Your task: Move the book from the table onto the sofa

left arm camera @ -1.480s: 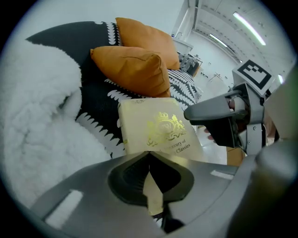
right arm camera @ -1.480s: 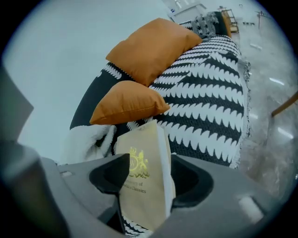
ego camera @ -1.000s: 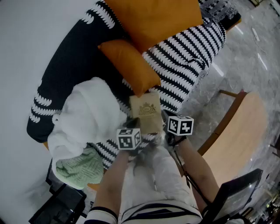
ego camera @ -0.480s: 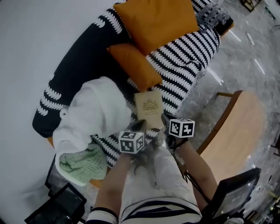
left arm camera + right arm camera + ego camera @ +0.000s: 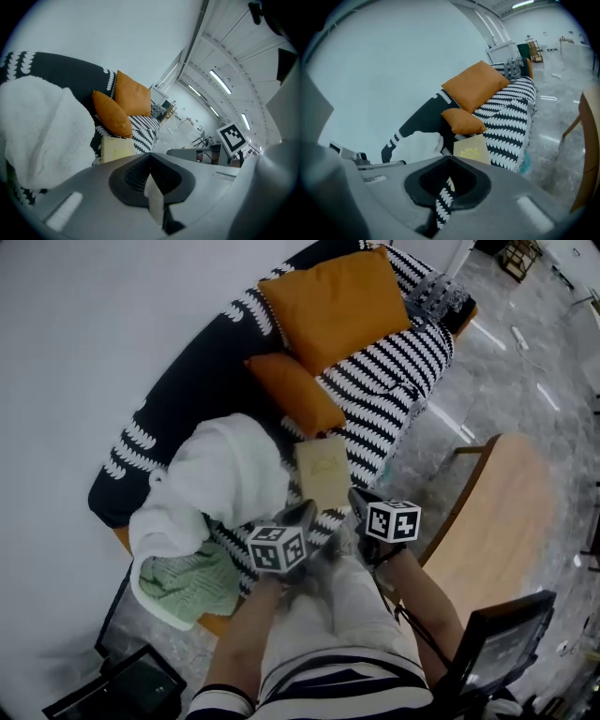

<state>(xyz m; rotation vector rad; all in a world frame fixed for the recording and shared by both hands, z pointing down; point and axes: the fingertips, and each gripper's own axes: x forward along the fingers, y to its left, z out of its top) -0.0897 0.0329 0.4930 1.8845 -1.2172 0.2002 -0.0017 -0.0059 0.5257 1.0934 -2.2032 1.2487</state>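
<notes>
Lying flat on black-and-white patterned sofa (image 5: 398,371) seat: pale tan hardcover book (image 5: 322,468), long axis 12-to-6 o'clock, just below small orange cushion (image 5: 295,395). Left gripper (image 5: 302,513) at book's 7 o'clock, right gripper (image 5: 359,496) at 4 o'clock. Both apart from it, jaws pressed together, empty.

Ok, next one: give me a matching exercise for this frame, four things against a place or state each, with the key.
Things:
1. book
2. green knitted cloth
3. wooden table
4. left gripper

Descriptions:
A. jaws shut, nothing held
B. lying flat on the striped sofa, by the small orange cushion
C. standing on the grey floor, right of the sofa
D. at the sofa's end, next to the white blanket

Pairs: 1-B, 2-D, 3-C, 4-A
</notes>
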